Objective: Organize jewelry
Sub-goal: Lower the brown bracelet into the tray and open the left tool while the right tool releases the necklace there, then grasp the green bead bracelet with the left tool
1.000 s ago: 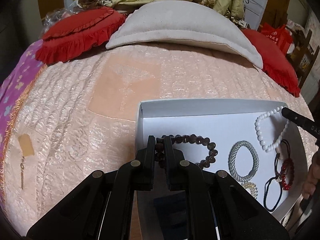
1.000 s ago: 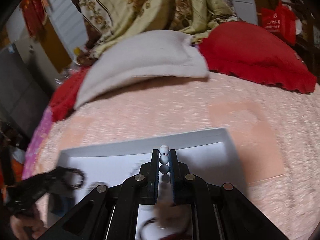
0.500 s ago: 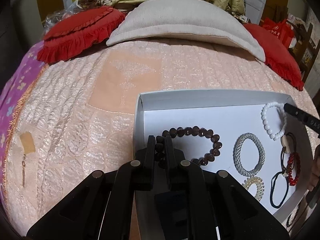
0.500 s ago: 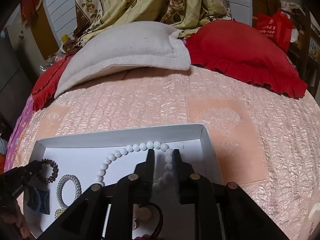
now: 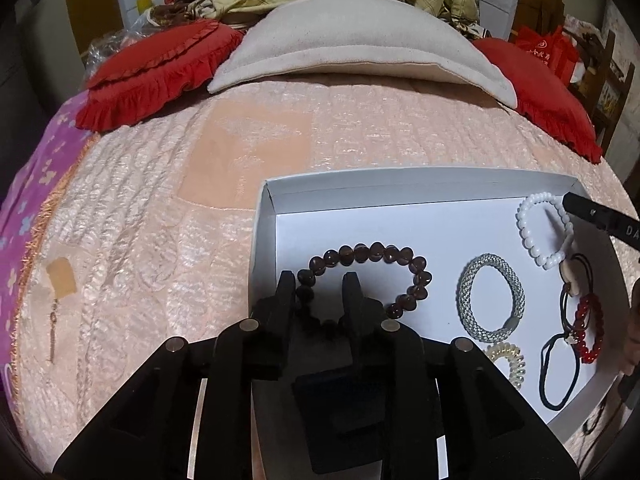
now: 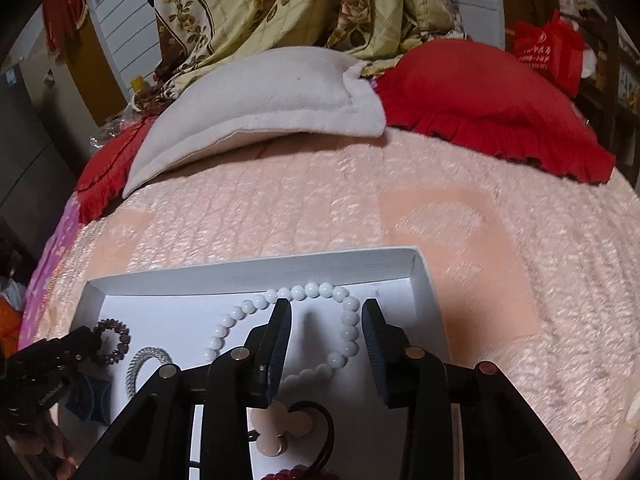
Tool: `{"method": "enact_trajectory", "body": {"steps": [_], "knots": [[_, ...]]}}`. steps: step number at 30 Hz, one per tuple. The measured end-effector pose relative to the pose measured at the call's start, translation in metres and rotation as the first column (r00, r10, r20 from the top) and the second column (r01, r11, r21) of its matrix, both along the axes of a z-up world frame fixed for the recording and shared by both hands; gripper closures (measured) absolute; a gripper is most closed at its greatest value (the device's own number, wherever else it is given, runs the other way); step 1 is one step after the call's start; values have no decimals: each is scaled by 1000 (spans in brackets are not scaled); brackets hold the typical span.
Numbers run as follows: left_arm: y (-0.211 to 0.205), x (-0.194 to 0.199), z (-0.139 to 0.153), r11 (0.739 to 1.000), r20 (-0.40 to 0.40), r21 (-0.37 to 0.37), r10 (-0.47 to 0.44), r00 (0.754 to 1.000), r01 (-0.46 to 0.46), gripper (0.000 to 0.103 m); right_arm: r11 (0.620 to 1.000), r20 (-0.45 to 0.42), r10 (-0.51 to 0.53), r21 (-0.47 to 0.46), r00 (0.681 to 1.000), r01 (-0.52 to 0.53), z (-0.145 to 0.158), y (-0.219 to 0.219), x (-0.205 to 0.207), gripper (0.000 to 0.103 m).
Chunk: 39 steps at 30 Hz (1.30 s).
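Both tongs just been opening, L tongs [image 5: 318, 286] apart round the brown bead bracelet [image 5: 370, 276] and R tongs [image 6: 326, 314] apart over the white bead bracelet [image 6: 316, 320], both lying flat in the white tray [image 5: 400, 188] on the bed [image 5: 160, 220], spaced so nothing tangles.

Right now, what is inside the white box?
In the box: brown bracelet, silver bracelet, white bracelet, red bracelet, black hair ties, a coil tie. The left gripper hides the near left corner.
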<state>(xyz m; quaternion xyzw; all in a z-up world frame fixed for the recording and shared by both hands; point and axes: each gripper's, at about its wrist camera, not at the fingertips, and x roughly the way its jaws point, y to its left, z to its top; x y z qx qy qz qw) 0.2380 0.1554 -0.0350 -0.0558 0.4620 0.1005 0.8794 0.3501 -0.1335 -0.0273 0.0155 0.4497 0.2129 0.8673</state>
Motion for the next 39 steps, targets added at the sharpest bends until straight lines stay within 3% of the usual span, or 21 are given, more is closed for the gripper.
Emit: {"method": "enact_trajectory", "body": {"steps": [2, 5, 8, 14, 19, 21, 29, 33, 35, 39], "knots": [[-1, -6, 3, 1000, 23, 5, 1, 1000, -1, 77, 1000, 10, 8, 22, 1000, -9, 3, 0, -6, 68], [2, -11, 13, 999, 76, -40, -6, 997, 9, 48, 998, 59, 21, 50, 998, -24, 10, -1, -15, 68], [3, -13, 28, 999, 107, -45, 7, 994, -2, 35, 996, 114, -3, 89, 993, -8, 23, -9, -23, 68], [-2, -30, 53, 1000, 122, -23, 13, 992, -10, 34, 999, 145, -1, 45, 989, -6, 40, -14, -47, 68], [-14, -71, 68, 1000, 140, 2, 22, 990, -23, 34, 999, 190, 15, 46, 982, -25, 56, -30, -94, 68], [-20, -89, 73, 1000, 147, 11, 23, 989, -25, 34, 999, 216, 20, 33, 976, -27, 61, -41, -119, 63], [-41, -137, 88, 1000, 170, -5, 9, 985, -9, 34, 1000, 225, 0, -16, 974, 4, 52, -102, -197, 60], [-56, -170, 71, 999, 165, -20, -44, 985, 48, 34, 999, 200, -19, -37, 980, 28, 23, -132, -222, 52], [-63, -180, 56, 995, 153, -31, -91, 984, 97, 34, 994, 92, -42, -93, 995, 51, -4, -140, -224, 52], [-81, -177, 18, 982, 65, -88, -160, 985, 166, 35, 982, 64, 17, -188, 998, -5, -22, -135, -230, 52]]}}
